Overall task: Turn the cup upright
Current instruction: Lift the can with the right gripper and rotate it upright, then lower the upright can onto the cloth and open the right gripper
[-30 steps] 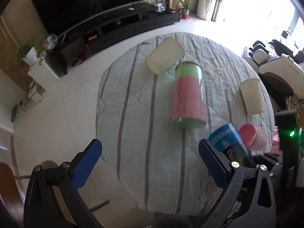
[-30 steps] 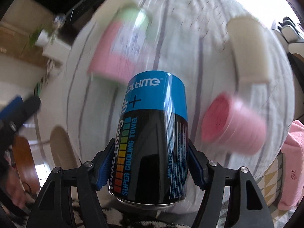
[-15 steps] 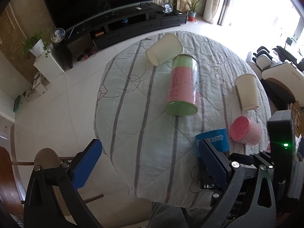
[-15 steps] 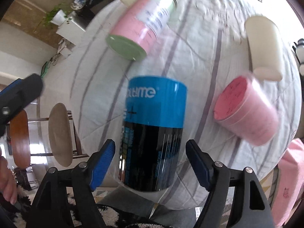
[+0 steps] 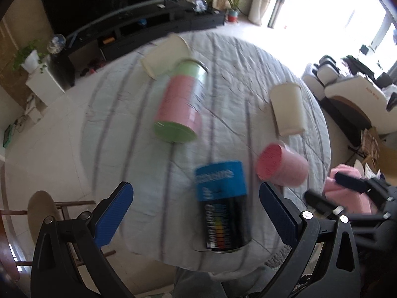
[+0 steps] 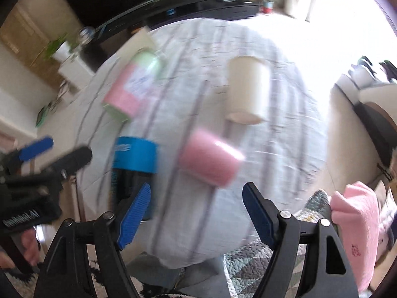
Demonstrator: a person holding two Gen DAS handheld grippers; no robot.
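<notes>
Striped cloth covers the round table [image 5: 119, 114]. Standing near its front edge is the blue and black can [image 5: 222, 206]; the pink cup [image 6: 211, 156] lies beside it, blurry. Left gripper [image 5: 196, 213] and right gripper [image 6: 196, 213] both gape, holding nothing.

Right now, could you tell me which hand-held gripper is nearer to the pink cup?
Right. The right hand-held gripper sits open just before the pink cup; the left hand-held gripper is farther, with the cup off to its right.

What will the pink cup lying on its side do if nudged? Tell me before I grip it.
The pink cup lies on its side on the quilted cloth, so it will probably roll, curving since it looks tapered. It seems light and thin-walled, so a hard squeeze may dent it.
</notes>
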